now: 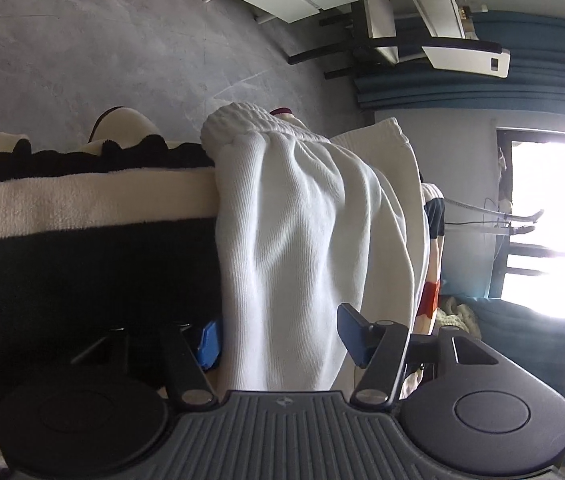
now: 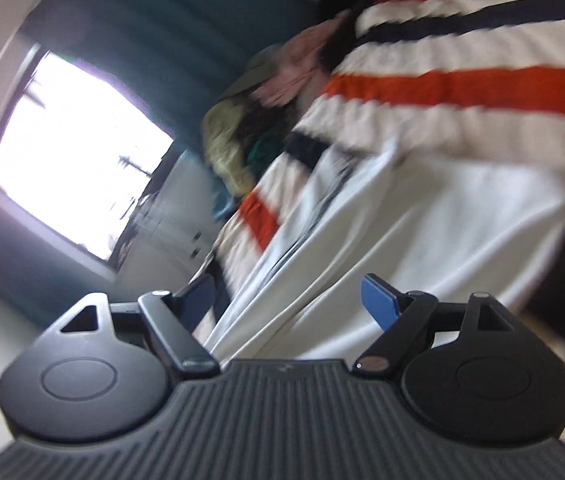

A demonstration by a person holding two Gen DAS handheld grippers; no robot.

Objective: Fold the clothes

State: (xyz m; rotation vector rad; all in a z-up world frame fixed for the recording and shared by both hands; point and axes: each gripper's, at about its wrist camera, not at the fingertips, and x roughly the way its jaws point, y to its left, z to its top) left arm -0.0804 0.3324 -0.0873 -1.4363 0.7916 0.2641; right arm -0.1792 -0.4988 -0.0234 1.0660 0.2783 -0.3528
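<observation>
White ribbed garment [image 1: 302, 232]: centre of left wrist frame, over black-and-cream blanket [image 1: 82, 204], between wide-spread fingers of left gripper [image 1: 278, 340]. Right gripper [image 2: 294, 304]: blurred, fingers wide apart, white cloth [image 2: 402, 232] between them; striped fabric [image 2: 462, 88] upper right.

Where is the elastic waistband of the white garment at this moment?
In the left wrist view, the elastic waistband is at the upper centre, at the far end of the white garment, just right of the black and cream blanket.
</observation>
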